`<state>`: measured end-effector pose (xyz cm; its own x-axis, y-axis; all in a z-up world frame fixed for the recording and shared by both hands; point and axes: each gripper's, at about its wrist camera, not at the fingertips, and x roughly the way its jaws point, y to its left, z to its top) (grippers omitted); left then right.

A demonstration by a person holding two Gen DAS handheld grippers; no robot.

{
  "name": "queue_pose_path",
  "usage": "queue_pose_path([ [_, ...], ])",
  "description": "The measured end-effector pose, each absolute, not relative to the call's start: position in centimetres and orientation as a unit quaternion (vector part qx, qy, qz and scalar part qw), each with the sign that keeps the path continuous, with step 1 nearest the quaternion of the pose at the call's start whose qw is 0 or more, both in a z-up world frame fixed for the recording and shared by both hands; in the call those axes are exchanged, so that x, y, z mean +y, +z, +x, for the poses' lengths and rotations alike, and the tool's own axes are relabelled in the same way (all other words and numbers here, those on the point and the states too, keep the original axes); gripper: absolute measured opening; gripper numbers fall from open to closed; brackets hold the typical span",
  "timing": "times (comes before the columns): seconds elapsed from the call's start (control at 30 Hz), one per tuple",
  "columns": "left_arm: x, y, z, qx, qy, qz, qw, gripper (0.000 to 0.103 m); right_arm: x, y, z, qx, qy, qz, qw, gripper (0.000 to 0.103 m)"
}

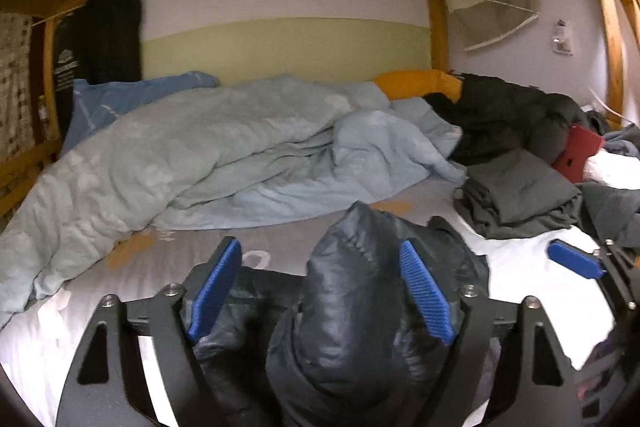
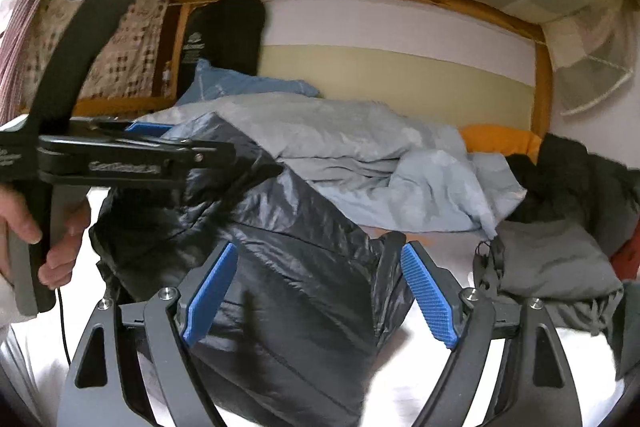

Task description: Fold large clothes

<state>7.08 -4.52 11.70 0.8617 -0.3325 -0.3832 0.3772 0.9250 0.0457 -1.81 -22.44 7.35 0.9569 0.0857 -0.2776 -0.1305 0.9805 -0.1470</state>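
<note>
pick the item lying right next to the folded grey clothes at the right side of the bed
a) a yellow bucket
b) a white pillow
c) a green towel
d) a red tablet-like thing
d: in the left wrist view a flat red item, apparently a tablet or its case, leans beside the stack of folded grey clothes, just below the black jacket heaped at the far right of the bed.

Both claws (image 1: pixel 320 287) (image 2: pixel 320 291) spread wide
</note>
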Motion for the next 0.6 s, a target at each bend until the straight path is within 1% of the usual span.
queue_pose_path([
  [0.03, -4.3, 11.5, 7.0, 0.185, -0.175, 0.059, 0.965, 0.050, -22.1, 7.1, -1.9, 0.136, 0.056, -0.093, 0.985, 0.086],
  [0.07, -4.0, 11.4, 7.0, 0.185, -0.174, 0.057, 0.965, 0.037, -21.9, 7.0, -1.9, 0.136, 0.056, -0.097, 0.984, 0.086],
  [0.1, -3.6, 11.3, 6.9, 0.185, -0.180, 0.052, 0.965, 0.034, -21.8, 6.7, -1.7, 0.139, 0.058, -0.096, 0.984, 0.086],
  [0.17, -2.7, 11.1, 6.4, 0.179, -0.180, 0.048, 0.966, 0.033, -21.8, 6.4, -1.3, 0.148, 0.062, -0.082, 0.984, 0.086],
  [0.2, -2.5, 10.9, 6.4, 0.184, -0.164, 0.052, 0.968, 0.029, -21.8, 6.3, -1.0, 0.153, 0.065, -0.069, 0.984, 0.086],
  [0.23, -2.1, 10.7, 6.5, 0.192, -0.156, 0.053, 0.967, 0.021, -21.8, 6.2, -0.8, 0.157, 0.066, -0.057, 0.984, 0.086],
  [0.37, -0.9, 9.5, 7.2, 0.227, -0.123, 0.045, 0.965, 0.016, -22.0, 5.9, 0.6, 0.174, 0.075, -0.001, 0.982, 0.086],
  [0.43, -0.2, 8.3, 8.0, 0.255, -0.099, 0.047, 0.961, 0.016, -21.9, 5.6, 1.5, 0.183, 0.083, 0.014, 0.979, 0.086],
  [0.5, 0.4, 6.7, 8.8, 0.285, -0.088, 0.053, 0.953, 0.017, -21.6, 5.0, 2.4, 0.197, 0.091, 0.018, 0.976, 0.086],
  [0.53, 0.6, 5.8, 9.2, 0.296, -0.083, 0.055, 0.950, 0.020, -21.4, 4.5, 2.8, 0.207, 0.094, 0.018, 0.974, 0.086],
  [0.6, 1.4, 4.6, 9.8, 0.313, -0.077, 0.040, 0.946, 0.022, -21.2, 3.4, 3.6, 0.231, 0.104, 0.024, 0.967, 0.086],
])
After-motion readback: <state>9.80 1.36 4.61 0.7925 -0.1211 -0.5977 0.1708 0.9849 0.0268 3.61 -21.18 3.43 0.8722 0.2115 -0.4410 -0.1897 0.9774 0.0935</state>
